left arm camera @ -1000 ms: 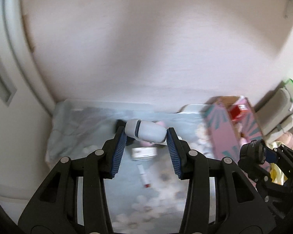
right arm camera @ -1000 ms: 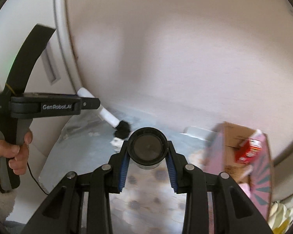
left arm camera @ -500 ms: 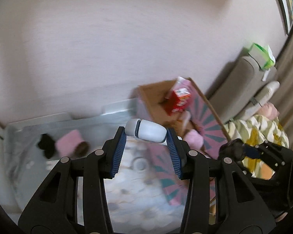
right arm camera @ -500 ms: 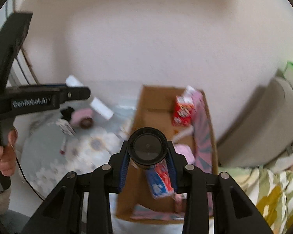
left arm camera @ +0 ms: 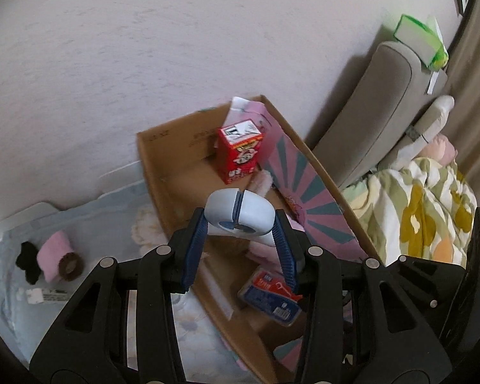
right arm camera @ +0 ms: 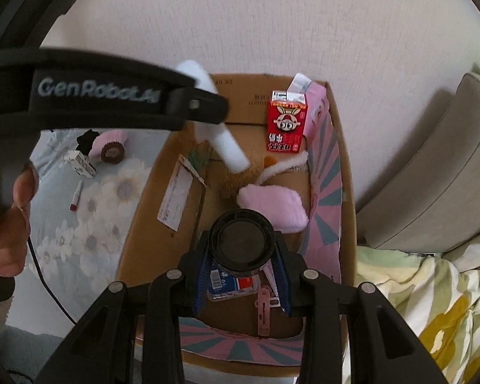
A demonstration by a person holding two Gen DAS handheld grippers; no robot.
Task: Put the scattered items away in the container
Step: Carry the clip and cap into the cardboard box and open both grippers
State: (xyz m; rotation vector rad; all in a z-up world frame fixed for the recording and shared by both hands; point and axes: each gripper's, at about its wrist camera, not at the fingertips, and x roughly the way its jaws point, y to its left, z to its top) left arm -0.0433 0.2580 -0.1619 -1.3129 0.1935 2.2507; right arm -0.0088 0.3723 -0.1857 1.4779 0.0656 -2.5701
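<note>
My left hand-held gripper (left arm camera: 240, 224) pinches a smooth, rigid white tube (left arm camera: 238, 212) crosswise, my right hand-held gripper (right arm camera: 241, 260) clamps a hard, likely slippery black-lidded jar (right arm camera: 240, 244), both over the cardboard box (right arm camera: 182, 147).

The cardboard box (right arm camera: 342, 147) is matt brown; the red carton (right arm camera: 286, 126) is glossy printed paper; the pink plush (right arm camera: 273, 208) is fuzzy cloth; the white device (left arm camera: 240, 214) is smooth plastic

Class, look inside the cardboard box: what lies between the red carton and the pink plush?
In the right wrist view, a white fuzzy strip lies between the red carton and the pink plush, on the box floor.
</note>
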